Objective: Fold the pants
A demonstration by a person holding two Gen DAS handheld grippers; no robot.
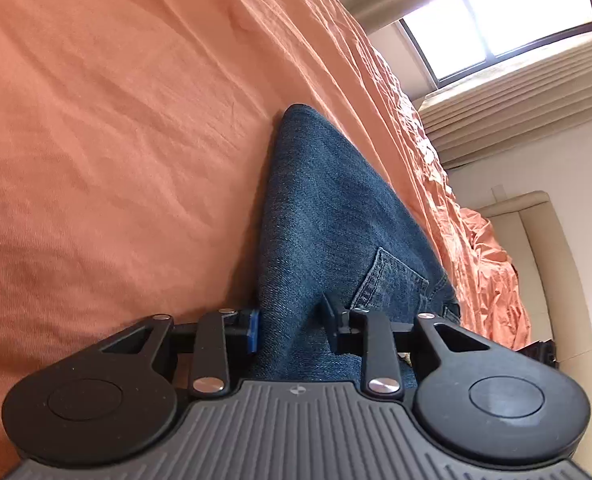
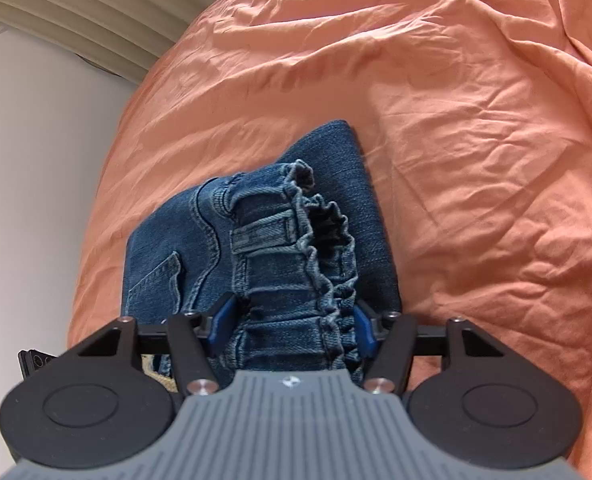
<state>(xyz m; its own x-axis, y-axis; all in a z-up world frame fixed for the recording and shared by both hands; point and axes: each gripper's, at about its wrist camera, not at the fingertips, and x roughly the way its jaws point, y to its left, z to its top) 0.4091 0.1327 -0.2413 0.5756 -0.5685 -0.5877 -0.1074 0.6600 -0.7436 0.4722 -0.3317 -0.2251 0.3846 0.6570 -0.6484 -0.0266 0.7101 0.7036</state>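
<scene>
So I'm looking at a big rumpled orange bedspread (image 2: 456,120) covering the bed, loads of open room on it past the pants (image 2: 336,184), which lie folded near the bed's edge by the cream wall (image 2: 35,160). The window (image 1: 504,20) and a padded headboard (image 1: 544,248) sit beyond that edge in the left view. No readable label or writing anywhere on the denim, just a back pocket (image 1: 392,280) and the gathered elastic waistband (image 2: 320,240). My right gripper (image 2: 291,322) has its jaws clamped on the waistband. My left gripper (image 1: 291,324) has denim between its jaws, pressed on both sides.
</scene>
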